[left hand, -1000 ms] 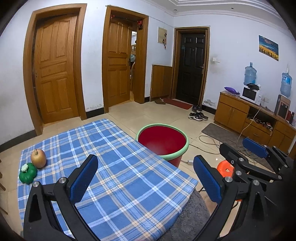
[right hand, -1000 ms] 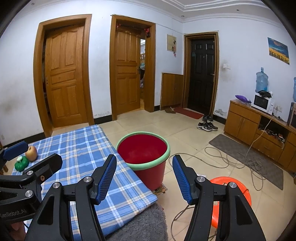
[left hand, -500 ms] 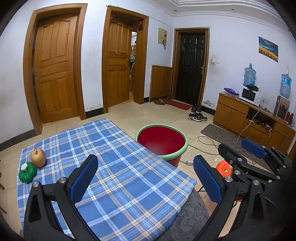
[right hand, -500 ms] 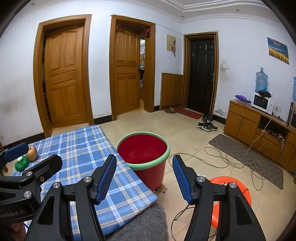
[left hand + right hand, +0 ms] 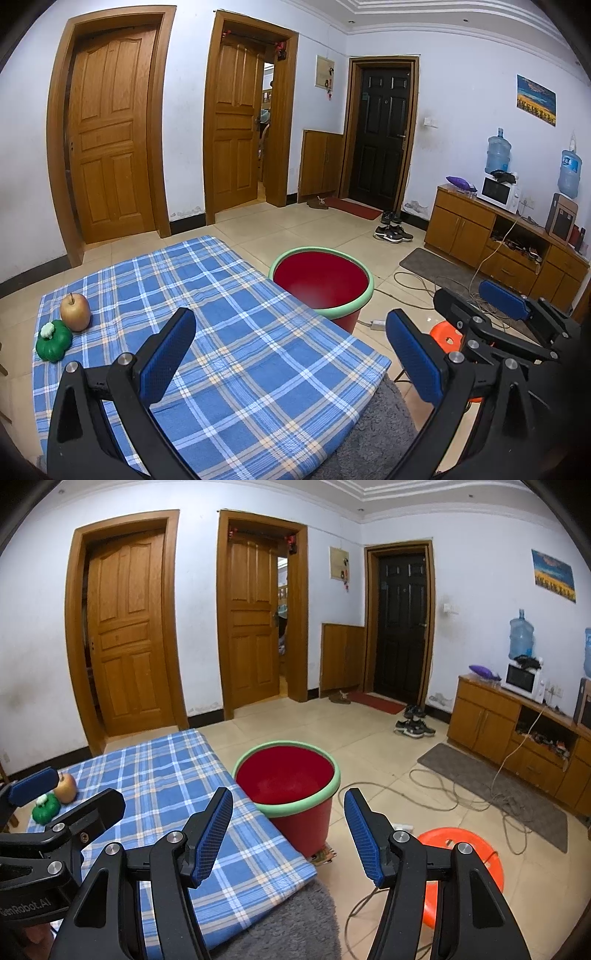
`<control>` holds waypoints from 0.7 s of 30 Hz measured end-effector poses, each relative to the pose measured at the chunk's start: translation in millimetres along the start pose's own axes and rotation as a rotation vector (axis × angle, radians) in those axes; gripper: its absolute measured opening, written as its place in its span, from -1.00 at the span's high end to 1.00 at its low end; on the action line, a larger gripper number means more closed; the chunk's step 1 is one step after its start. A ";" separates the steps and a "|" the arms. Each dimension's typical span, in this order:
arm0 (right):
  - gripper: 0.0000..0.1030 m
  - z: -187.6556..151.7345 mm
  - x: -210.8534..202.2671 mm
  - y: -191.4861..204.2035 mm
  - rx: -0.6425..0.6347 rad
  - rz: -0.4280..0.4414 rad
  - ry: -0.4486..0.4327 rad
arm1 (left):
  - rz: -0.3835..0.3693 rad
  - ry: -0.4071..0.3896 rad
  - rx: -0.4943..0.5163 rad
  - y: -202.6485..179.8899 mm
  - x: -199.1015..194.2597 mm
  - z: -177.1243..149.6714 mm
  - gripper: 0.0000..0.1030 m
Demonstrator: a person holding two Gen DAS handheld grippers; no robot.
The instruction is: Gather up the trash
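Above checked cloth (image 5: pixel 236 332): left claw (image 5: pixel 291 354), right claw (image 5: pixel 288 834) level, both wide, nothing held.

Blue-checked tablecloth (image 5: pixel 229 332), green-rimmed red bucket (image 5: pixel 321 284)

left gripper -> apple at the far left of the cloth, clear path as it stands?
Probably yes. The left gripper is open, and only bare checked cloth lies between it and the apple; the green pepper touches it.

So on the checked cloth (image 5: pixel 229 332) the apple (image 5: pixel 75 312) sits at the left edge with the toy pepper (image 5: pixel 53 340) touching it just below. Bucket (image 5: pixel 321 286) stands right of the cloth, stool (image 5: pixel 463 864) lower right, cabinet (image 5: pixel 502 240) far right.
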State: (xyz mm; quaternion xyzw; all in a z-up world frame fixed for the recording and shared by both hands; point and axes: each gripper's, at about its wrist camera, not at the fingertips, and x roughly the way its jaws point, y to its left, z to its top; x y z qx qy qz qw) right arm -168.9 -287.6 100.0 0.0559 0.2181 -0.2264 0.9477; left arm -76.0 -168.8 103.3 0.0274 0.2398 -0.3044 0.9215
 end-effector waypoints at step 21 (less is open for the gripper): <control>-0.24 -1.4 0.2 0.2 0.001 -0.003 -0.001 | -0.007 0.006 -0.004 3.1 1.9 -5.2 -0.95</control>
